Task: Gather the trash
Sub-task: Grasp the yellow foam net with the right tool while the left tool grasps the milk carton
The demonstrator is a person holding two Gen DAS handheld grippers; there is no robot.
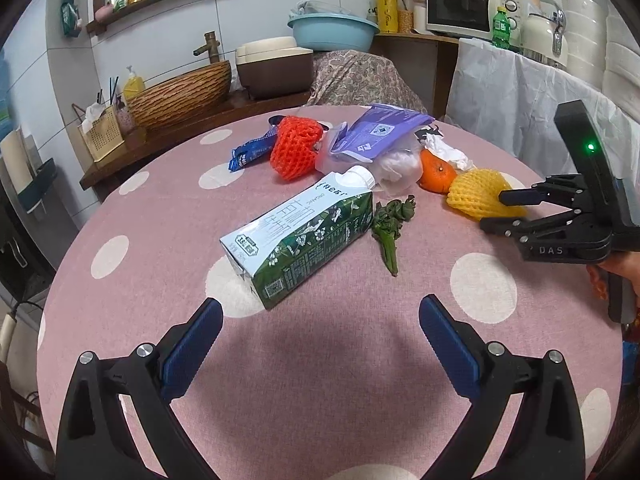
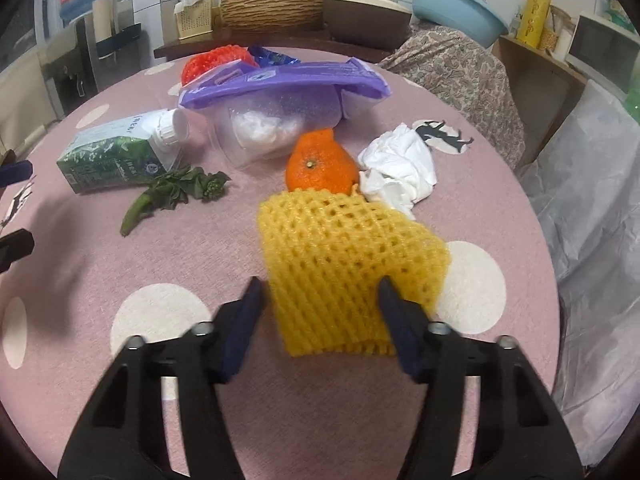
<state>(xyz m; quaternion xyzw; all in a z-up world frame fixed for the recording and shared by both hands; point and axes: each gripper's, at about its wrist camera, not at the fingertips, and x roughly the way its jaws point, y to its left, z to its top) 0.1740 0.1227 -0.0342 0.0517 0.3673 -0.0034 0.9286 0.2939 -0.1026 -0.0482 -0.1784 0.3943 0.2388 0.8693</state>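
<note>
Step in hand: first pick, target the yellow foam net (image 2: 344, 272). It lay on the pink dotted tablecloth (image 2: 120, 264) at the near right of the litter, touching the orange (image 2: 320, 164) on its far side, with crumpled white tissue (image 2: 400, 172) just beside.

Right gripper (image 2: 320, 304): jaws stood at either flank of the net's near end, both pads at the foam. Whether they pressed or merely touched, I could not tell; the net showed no obvious pinch. In the left wrist view the fingers reached the net's near-right edge.

Left gripper (image 1: 320, 320): jaws wide apart, nothing between them, hovering over bare cloth near the milk carton (image 1: 296, 236), which lay on its side.

Other litter, untouched: wilted green stalk (image 1: 390, 224) right of the carton; red foam net (image 1: 294, 148), blue wrapper (image 1: 248, 152) and purple pouch (image 1: 376, 132) over a clear container at the far side.

Judgement: nothing collected yet. Next move calls for a firm squeeze on the soft, springy foam, then a lift clear of the orange so it does not roll. No bin seen; a white bag (image 2: 592, 240) draped at right may serve.
</note>
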